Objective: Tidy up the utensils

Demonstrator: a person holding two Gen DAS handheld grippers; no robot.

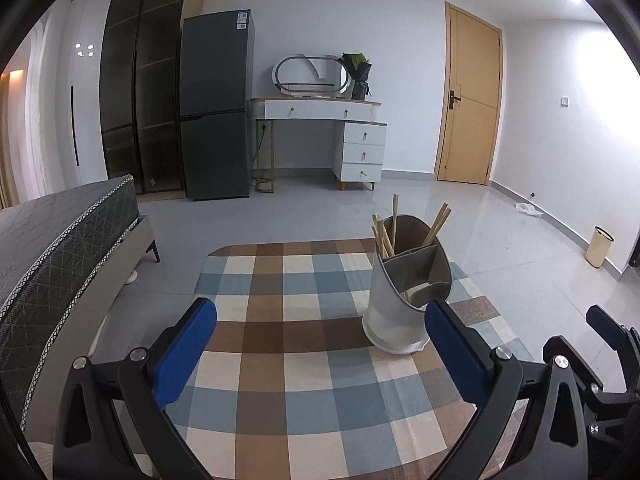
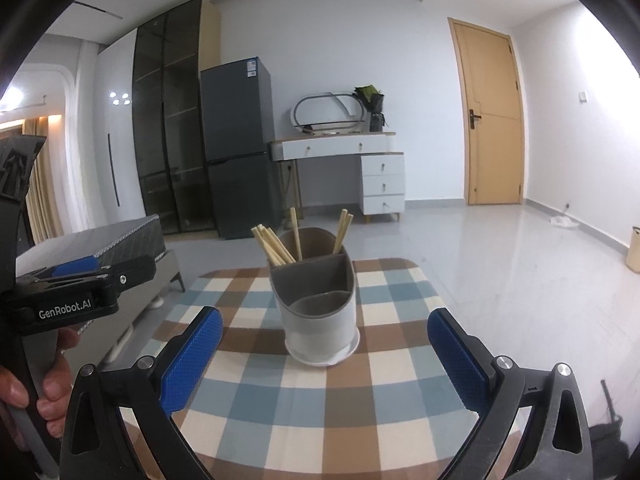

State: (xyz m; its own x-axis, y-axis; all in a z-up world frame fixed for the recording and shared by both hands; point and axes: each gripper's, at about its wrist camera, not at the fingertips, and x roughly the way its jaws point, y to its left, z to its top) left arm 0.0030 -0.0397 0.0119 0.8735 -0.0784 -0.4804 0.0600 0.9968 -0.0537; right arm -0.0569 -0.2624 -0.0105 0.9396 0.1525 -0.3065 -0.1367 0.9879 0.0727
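chopsticks [image 2: 276, 246] all stand in the holder [image 2: 318, 312] on the counter [image 2: 248, 392], both hand-held grippers [image 1: 320, 350] [image 2: 324, 356] released and empty; task looks done.

Chopsticks [image 2: 276, 250] in holder [image 2: 320, 320] on table [image 2: 392, 400]

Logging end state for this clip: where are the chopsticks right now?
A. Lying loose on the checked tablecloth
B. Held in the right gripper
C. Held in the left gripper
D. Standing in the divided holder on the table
D: the chopsticks stand in the rear compartments of the holder, while the left gripper and right gripper are both open and empty.
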